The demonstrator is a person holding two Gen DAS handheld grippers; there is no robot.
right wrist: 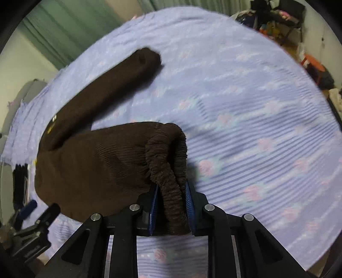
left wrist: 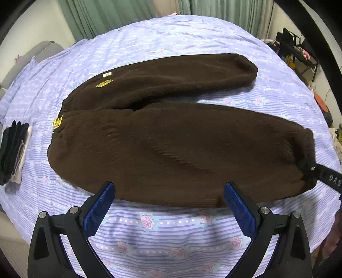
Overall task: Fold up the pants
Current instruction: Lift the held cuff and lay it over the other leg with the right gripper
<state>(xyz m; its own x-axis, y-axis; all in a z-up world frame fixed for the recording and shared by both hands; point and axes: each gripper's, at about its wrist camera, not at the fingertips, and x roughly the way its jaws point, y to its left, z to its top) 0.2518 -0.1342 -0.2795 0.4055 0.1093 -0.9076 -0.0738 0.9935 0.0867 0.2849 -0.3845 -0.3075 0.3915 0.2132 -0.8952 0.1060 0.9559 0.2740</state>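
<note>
The left tool hangs with its 2 blue pads spread wide apart just short of the near edge of the brown pants, gripping nothing. The right tool is clamped on the gathered cuff of the nearer leg, lifting that end slightly off the bed. The pants lie on the striped, flowered bedsheet with both legs spread apart; beyond the waistband end lies a dark folded pile, and past the far leg hang green curtains.
</note>
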